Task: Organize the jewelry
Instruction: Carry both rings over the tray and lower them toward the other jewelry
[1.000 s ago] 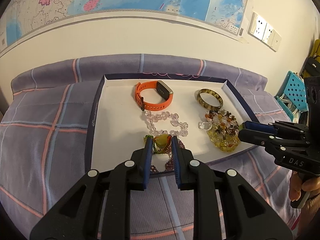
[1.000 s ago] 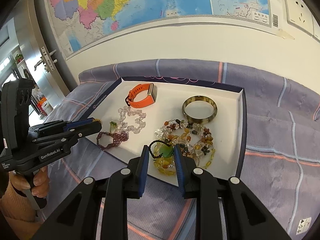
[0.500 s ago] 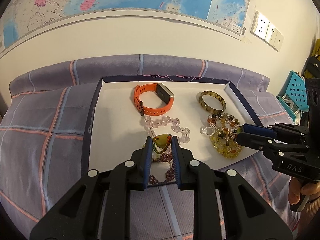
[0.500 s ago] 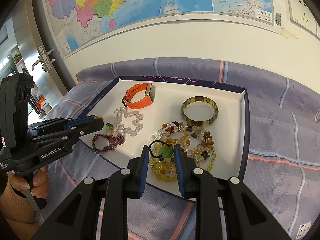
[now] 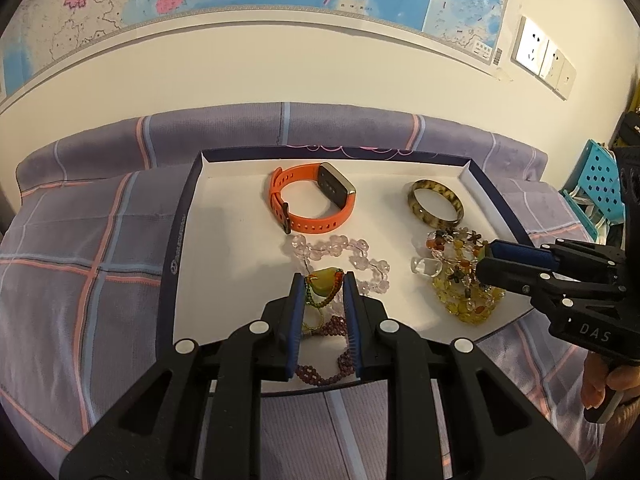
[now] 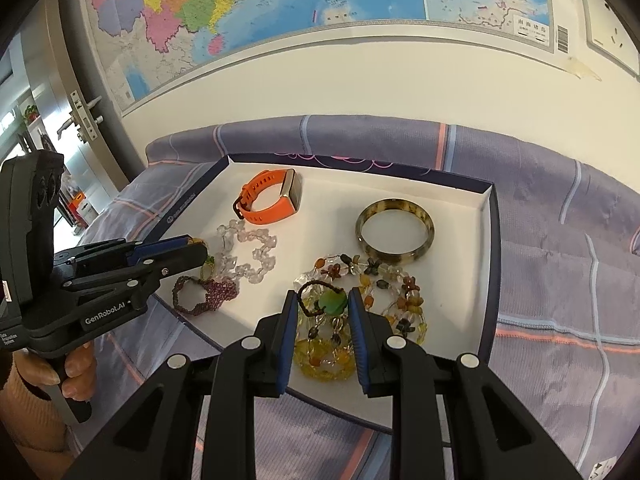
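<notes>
A white tray (image 5: 176,256) with a dark blue rim lies on a purple checked bedspread. My left gripper (image 5: 322,280) is shut on a yellow-green pendant (image 5: 325,283), whose beaded cord hangs toward a purple bead bracelet (image 5: 320,378). My right gripper (image 6: 323,300) is shut on a green pendant (image 6: 333,304) with a dark cord loop, above a heap of amber bead bracelets (image 6: 324,364). Each gripper also shows in the other's view, at the tray's near corners. In the tray lie an orange watch (image 5: 316,222), a tortoiseshell bangle (image 5: 434,220) and a clear crystal bracelet (image 5: 340,246).
A wall with a large map and sockets (image 5: 532,54) rises just behind the bed. A turquoise perforated stool (image 5: 600,184) stands to the right. A door with a handle (image 6: 80,116) is at the left. A hand (image 6: 76,364) holds the left gripper's handle.
Both grippers have drawn slightly up and back from the tray, so more of its near edge shows. Each still holds its pendant, and the jaws have not changed.
</notes>
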The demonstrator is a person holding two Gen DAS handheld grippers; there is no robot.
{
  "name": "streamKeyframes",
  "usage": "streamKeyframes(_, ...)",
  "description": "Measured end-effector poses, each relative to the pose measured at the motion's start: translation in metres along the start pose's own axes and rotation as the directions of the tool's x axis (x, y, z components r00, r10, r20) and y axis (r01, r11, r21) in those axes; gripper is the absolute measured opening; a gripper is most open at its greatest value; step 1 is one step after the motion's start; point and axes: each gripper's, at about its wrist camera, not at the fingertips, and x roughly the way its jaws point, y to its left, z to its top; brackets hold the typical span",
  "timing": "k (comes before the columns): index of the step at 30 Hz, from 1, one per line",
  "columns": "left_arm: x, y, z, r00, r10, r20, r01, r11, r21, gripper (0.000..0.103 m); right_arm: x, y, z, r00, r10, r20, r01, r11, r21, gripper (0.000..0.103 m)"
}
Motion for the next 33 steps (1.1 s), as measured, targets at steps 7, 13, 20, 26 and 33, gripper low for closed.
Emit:
streamKeyframes(7, 0.01, 0.002, 0.003, 1.0, 0.011, -0.014, -0.011, 1.0, 0.003, 0.02, 0.004, -0.001, 0.003, 1.0, -0.012, -0.009, 0.012, 1.0, -0.002, 0.024)
streamKeyframes(13, 0.013, 0.004, 0.006, 1.0, 0.009, -0.018, -0.009, 1.0, -0.003, 0.02, 0.007, -0.005, 0.006, 1.0, -0.02, -0.021, 0.02, 1.0, 0.002, 0.024)
streamKeyframes(20, 0.015, 0.005, 0.008, 1.0, 0.017, -0.021, -0.017, 1.0, -0.005, 0.02, 0.011, -0.008, 0.007, 0.999, -0.033, -0.033, 0.033, 0.999, 0.001, 0.024)
streamKeyframes(26, 0.017, 0.005, 0.009, 0.999, 0.023, -0.029, -0.023, 1.0, -0.009, 0.02, 0.014, -0.009, 0.008, 0.998, -0.041, -0.042, 0.041, 0.999, -0.001, 0.024)
streamKeyframes(33, 0.022, 0.007, 0.008, 0.999, 0.03, -0.035, -0.03, 0.999, -0.012, 0.02, 0.016, -0.01, 0.009, 0.998, -0.051, -0.045, 0.051, 0.999, -0.001, 0.024)
